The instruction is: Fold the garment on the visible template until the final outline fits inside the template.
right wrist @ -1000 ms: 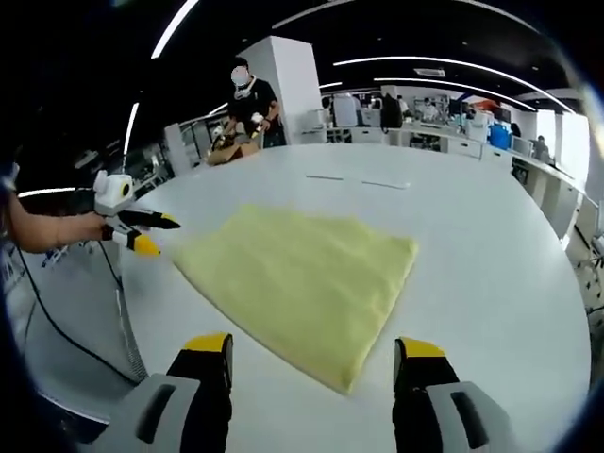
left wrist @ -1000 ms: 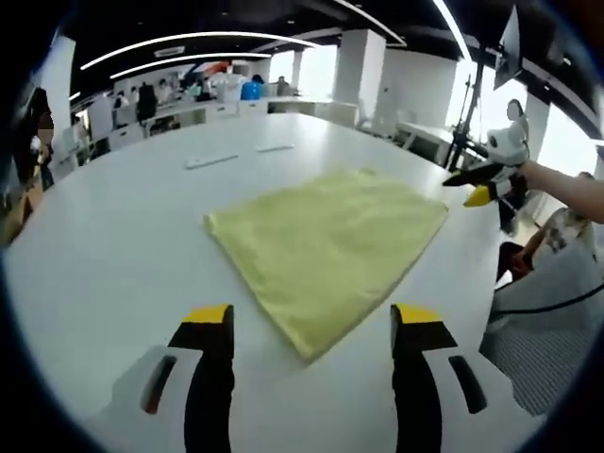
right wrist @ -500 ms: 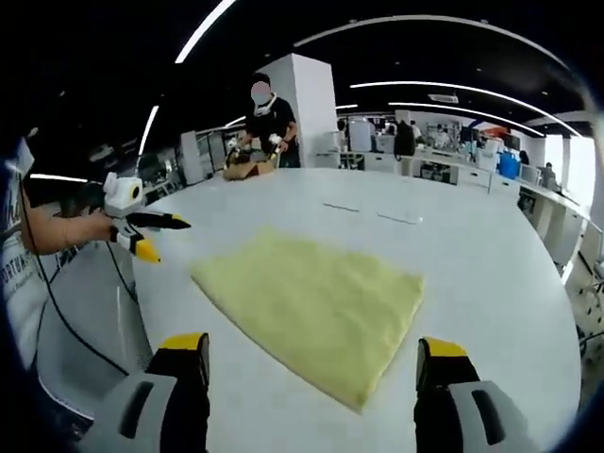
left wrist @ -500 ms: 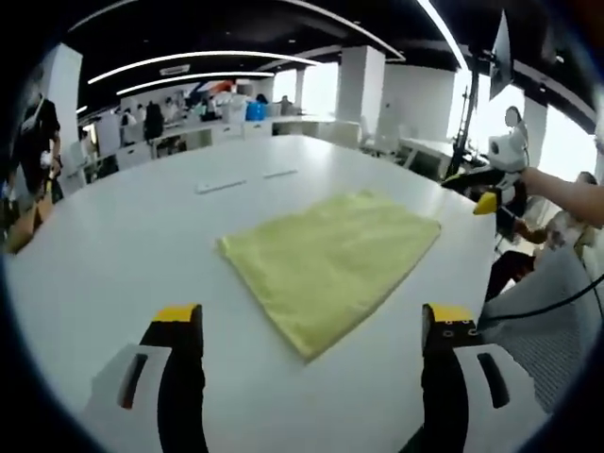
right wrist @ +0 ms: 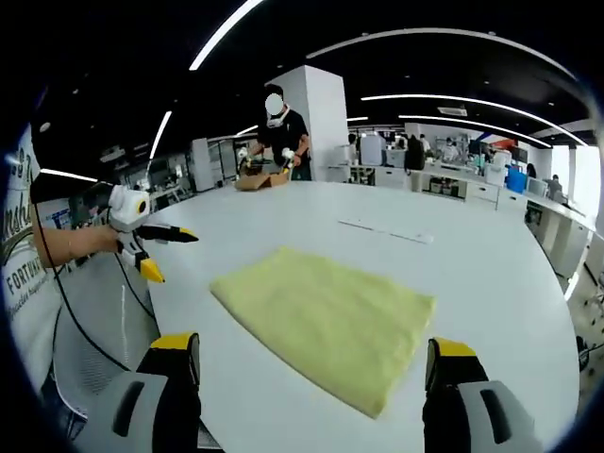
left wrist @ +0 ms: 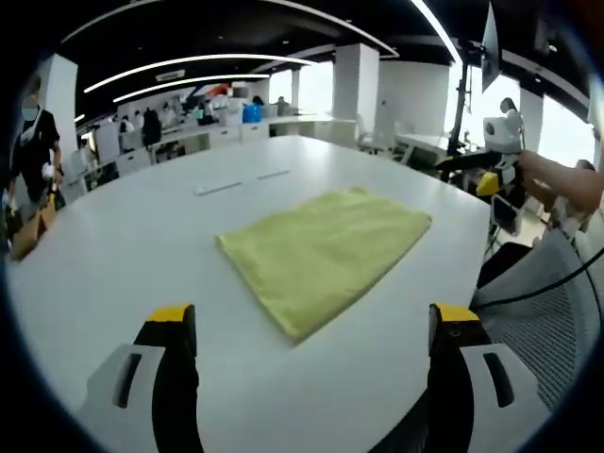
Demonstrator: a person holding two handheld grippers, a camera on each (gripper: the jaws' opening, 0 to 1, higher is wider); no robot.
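Folded pale-yellow fabric garment (left wrist: 326, 250) (right wrist: 328, 316) lies flat on the large white round worktop (left wrist: 142, 236) (right wrist: 491, 274), roughly in its middle, as a four-sided panel. All four edges lie on the worktop with bare white surface on every side; widest free room is on the far side toward two thin white strips (left wrist: 236, 182) (right wrist: 385, 231). In the left gripper view the long axis runs from near left to far right, nearest corner pointing between that tool's jaws. In the right gripper view one corner likewise points toward the camera. Template outline: cannot be made out, possibly covered.

Left tool (left wrist: 311, 326) (right wrist: 160, 253): jaws spread wide, nothing between them, held off the garment near the worktop rim. Right tool (right wrist: 316, 354) (left wrist: 477, 170): jaws wide apart, nothing held, also clear of the fabric.

A standing person in dark clothing (right wrist: 283, 142) is at the far rim.
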